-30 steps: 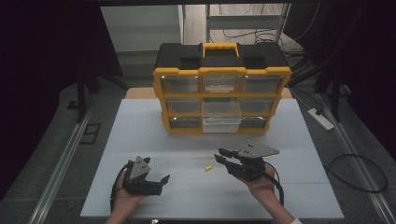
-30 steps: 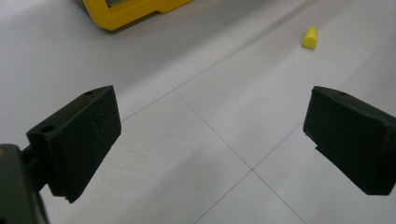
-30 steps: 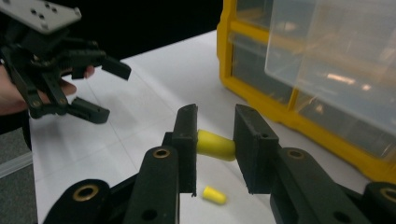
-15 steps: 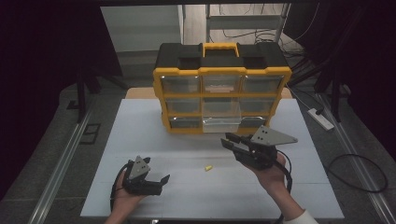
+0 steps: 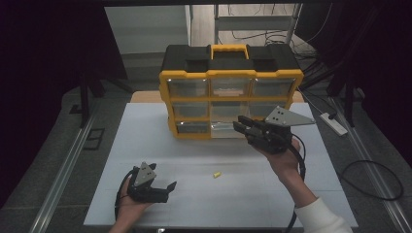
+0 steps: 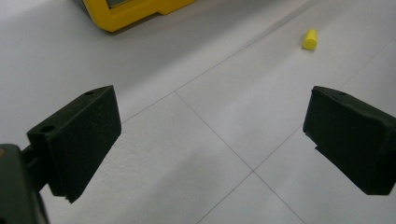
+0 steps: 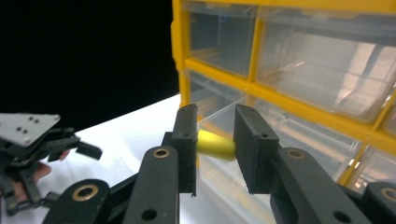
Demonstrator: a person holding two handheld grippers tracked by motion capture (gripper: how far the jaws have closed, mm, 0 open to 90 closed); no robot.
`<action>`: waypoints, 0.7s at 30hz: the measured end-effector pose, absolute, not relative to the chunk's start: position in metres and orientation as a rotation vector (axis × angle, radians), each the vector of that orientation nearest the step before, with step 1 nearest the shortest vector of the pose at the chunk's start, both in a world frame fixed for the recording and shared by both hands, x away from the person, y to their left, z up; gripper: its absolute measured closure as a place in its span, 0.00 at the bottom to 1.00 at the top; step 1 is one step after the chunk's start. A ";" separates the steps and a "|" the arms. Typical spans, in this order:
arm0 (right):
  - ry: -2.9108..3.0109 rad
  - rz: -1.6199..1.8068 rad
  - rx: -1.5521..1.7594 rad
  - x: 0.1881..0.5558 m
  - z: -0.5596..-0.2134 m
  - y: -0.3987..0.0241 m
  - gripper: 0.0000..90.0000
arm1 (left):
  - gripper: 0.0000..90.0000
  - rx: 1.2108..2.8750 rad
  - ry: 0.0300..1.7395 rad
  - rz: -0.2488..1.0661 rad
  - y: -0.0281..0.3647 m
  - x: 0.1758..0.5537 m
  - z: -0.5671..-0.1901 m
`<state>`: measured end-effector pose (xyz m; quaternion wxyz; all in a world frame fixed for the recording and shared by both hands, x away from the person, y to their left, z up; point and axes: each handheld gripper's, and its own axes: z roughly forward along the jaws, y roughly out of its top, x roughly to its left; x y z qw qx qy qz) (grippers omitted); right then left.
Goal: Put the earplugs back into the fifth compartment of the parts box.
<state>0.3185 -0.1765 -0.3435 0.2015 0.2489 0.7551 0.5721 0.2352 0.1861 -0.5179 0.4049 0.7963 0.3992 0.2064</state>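
A person at a white tiled table [image 5: 160,141] raises the right gripper [image 7: 215,149] to the front of a yellow-and-black plastic organiser case with clear drawers [image 5: 231,92], its black jaws closed narrowly on a small yellow cylindrical plug [image 7: 215,145]. In the right gripper view the plug sits crosswise between the two pads, just in front of a clear drawer in the case's lower rows (which drawer exactly cannot be told). From the high view the right gripper [image 5: 243,127] hangs above the table at the case's lower right, held in the person's right hand [image 5: 284,158]. The left gripper [image 5: 167,190] rests low near the table's near edge in the left hand [image 5: 131,206], jaws spread wide and holding nothing. A second small yellow cylinder [image 5: 217,174] lies loose on the table between the two grippers, well apart from the case; the left gripper view shows it [image 6: 309,39] beyond the open jaws.
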 end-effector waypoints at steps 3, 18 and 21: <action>2.111 1.610 0.700 0.327 -0.342 -0.175 0.78 | 0.04 2.013 1.008 0.519 0.187 0.235 -0.518; 2.150 1.495 0.825 0.377 -0.358 -0.158 0.75 | 0.04 2.014 1.013 0.519 0.188 0.235 -0.518; 2.104 1.467 0.842 0.379 -0.361 -0.156 0.48 | 0.04 2.013 1.011 0.522 0.188 0.235 -0.518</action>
